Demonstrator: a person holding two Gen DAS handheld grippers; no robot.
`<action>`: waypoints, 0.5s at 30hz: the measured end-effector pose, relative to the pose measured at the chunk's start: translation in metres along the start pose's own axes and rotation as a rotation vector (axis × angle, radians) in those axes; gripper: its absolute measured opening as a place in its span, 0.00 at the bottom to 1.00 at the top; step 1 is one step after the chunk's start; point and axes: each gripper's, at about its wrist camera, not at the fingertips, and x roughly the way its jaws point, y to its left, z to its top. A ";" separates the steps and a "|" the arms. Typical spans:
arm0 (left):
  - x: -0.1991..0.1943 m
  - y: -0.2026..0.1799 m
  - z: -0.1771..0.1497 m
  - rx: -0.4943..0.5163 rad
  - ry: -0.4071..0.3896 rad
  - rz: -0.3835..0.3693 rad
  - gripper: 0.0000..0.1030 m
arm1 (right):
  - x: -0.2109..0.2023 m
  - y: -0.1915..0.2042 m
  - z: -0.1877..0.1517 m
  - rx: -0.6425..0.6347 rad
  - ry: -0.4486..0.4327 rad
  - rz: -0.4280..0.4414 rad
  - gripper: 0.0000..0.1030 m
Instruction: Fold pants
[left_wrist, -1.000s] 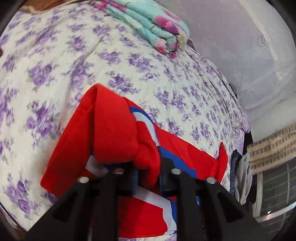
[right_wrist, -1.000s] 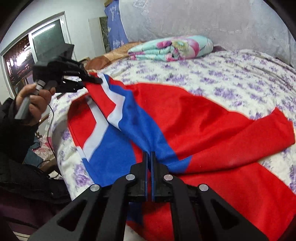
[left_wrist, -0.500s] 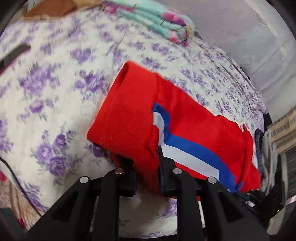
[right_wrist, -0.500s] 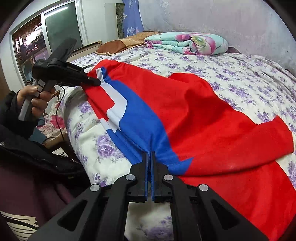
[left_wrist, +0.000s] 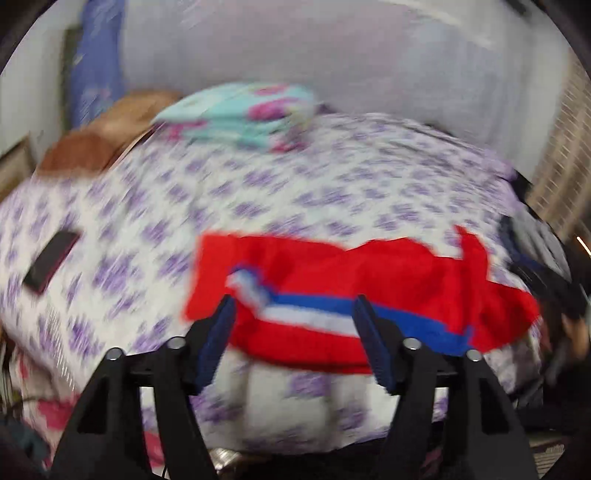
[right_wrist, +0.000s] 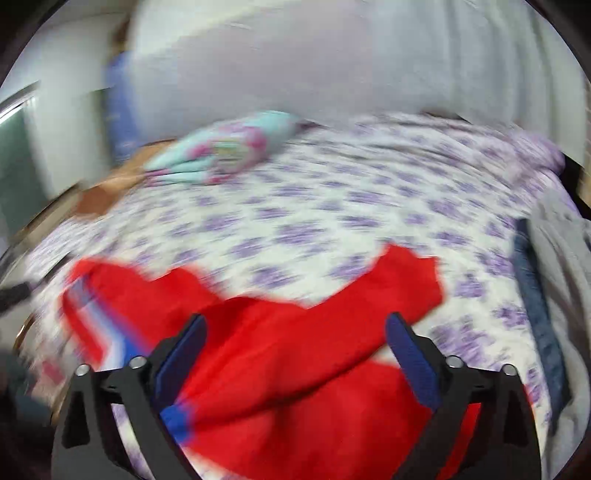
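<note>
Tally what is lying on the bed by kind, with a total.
Red pants: 1
Folded floral blanket: 1
Brown pillow: 1
Dark phone: 1
Total: 4

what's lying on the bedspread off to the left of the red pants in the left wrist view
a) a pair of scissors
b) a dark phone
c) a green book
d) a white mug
b, a flat dark phone lies on the floral bedspread, apart from the red pants.
</note>
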 end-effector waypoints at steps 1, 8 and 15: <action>0.009 -0.013 0.000 0.041 -0.001 -0.009 0.70 | 0.023 -0.006 0.009 0.019 0.051 -0.100 0.96; 0.118 -0.027 -0.021 0.049 0.210 -0.011 0.67 | 0.069 -0.052 -0.009 0.174 0.131 -0.146 0.11; 0.116 -0.027 -0.029 0.086 0.186 -0.069 0.67 | -0.045 -0.079 -0.100 0.272 -0.138 -0.224 0.47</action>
